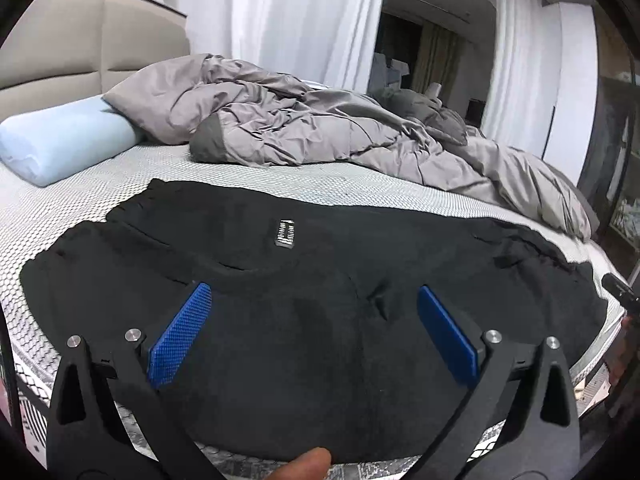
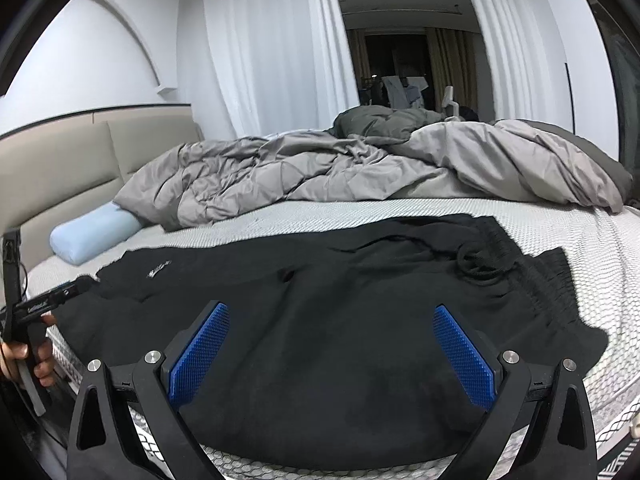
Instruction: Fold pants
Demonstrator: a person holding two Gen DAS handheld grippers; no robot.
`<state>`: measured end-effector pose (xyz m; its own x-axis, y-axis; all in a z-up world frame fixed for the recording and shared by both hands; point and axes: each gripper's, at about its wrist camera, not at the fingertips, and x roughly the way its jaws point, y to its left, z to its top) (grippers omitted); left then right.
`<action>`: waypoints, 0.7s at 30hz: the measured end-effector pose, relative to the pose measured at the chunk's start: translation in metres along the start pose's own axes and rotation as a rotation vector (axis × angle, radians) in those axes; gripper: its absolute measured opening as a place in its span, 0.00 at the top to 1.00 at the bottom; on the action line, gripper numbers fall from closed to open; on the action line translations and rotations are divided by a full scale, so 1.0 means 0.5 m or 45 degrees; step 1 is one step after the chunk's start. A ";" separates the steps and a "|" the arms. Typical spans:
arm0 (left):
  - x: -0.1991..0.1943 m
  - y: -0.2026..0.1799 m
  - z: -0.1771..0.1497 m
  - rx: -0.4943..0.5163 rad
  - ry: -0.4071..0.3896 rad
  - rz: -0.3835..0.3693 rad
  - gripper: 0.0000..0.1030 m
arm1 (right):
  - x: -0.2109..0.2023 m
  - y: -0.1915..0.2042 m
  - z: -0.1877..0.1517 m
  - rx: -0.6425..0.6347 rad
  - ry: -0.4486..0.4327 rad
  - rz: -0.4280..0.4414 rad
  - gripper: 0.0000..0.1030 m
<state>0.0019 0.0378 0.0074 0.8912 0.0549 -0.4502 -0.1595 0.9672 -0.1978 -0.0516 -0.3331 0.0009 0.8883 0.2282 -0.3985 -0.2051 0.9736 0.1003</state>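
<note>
Black pants [image 1: 312,304] lie spread across the near part of the bed, with a small white label [image 1: 285,233] on top. In the right wrist view the pants [image 2: 340,320] show a gathered waistband and drawstring [image 2: 480,260] at the right. My left gripper [image 1: 314,300] is open above the pants, blue pads wide apart, holding nothing. My right gripper [image 2: 332,320] is open above the pants and empty. The left gripper also shows at the left edge of the right wrist view [image 2: 40,304].
A crumpled grey duvet [image 1: 320,128] covers the far half of the bed. A light blue pillow [image 1: 64,140] lies at the left by the beige headboard [image 1: 80,48]. The white patterned mattress [image 1: 240,172] shows between them. White curtains [image 2: 272,48] hang behind.
</note>
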 end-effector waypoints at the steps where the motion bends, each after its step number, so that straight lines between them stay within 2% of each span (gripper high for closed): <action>1: -0.004 0.010 0.004 -0.017 0.011 0.005 0.01 | -0.001 -0.003 0.005 -0.007 0.002 -0.014 0.00; 7: -0.045 0.107 0.026 -0.131 0.012 0.100 0.01 | -0.012 -0.053 0.043 -0.074 0.028 -0.084 0.00; 12: -0.072 0.241 0.027 -0.362 0.037 0.226 0.01 | -0.019 -0.120 0.079 -0.089 0.016 -0.168 0.00; 15: -0.077 0.324 0.006 -0.500 0.086 0.242 0.01 | -0.035 -0.169 0.088 -0.026 0.030 -0.173 0.00; 17: -0.074 0.368 -0.009 -0.566 0.125 0.225 0.08 | -0.050 -0.193 0.083 0.020 0.040 -0.154 0.00; 19: -0.061 0.398 -0.024 -0.604 0.180 0.200 0.19 | -0.067 -0.209 0.073 0.057 0.061 -0.139 0.00; 21: -0.045 0.419 -0.035 -0.627 0.211 0.191 0.23 | -0.079 -0.219 0.061 0.079 0.080 -0.135 0.00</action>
<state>-0.0592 0.2350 -0.0390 0.7709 0.1053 -0.6282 -0.4956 0.7187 -0.4877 -0.0518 -0.4490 0.0336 0.8758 0.1260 -0.4660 -0.0839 0.9904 0.1102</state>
